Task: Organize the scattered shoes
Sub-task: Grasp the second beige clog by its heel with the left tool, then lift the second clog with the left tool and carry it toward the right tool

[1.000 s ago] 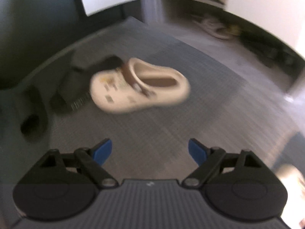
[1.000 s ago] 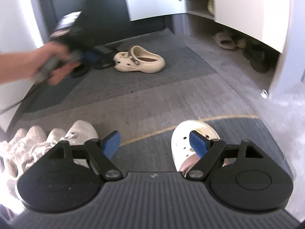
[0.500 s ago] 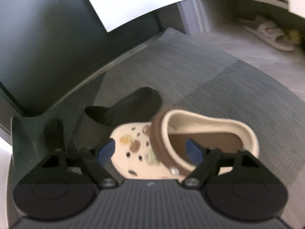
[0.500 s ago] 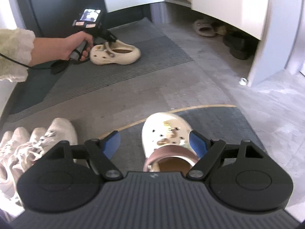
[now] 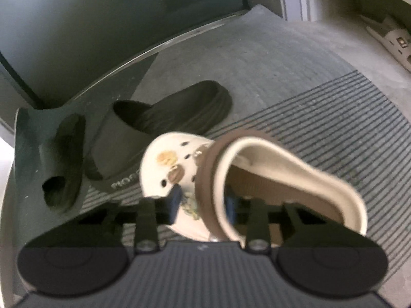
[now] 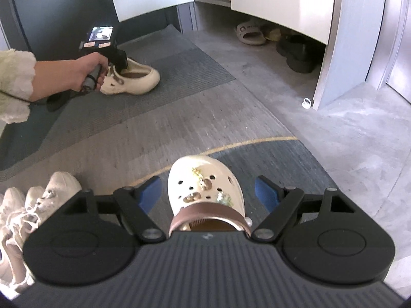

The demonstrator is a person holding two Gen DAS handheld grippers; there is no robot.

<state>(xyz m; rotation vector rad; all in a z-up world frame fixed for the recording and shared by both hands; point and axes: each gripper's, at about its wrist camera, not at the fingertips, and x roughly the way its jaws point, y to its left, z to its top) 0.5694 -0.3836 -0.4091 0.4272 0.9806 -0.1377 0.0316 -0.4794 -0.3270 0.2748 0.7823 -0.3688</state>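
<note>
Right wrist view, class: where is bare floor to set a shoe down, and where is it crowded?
Free: the grey mat between the far clog and near clog, and the concrete right of it. Crowded: the white sneakers at lower left and under the cabinet, by the sandal.

The far clog (image 5: 257,179) is cream with a brown strap and brown footbed; the near clog (image 6: 205,187) matches, dotted with gold and green charms. Two slides (image 5: 159,128) are black. The mat (image 6: 159,82) is grey, ribbed in darker stripes. Sneakers (image 6: 28,210) are white. Both tongs are black with blue pads (image 6: 149,195).
</note>
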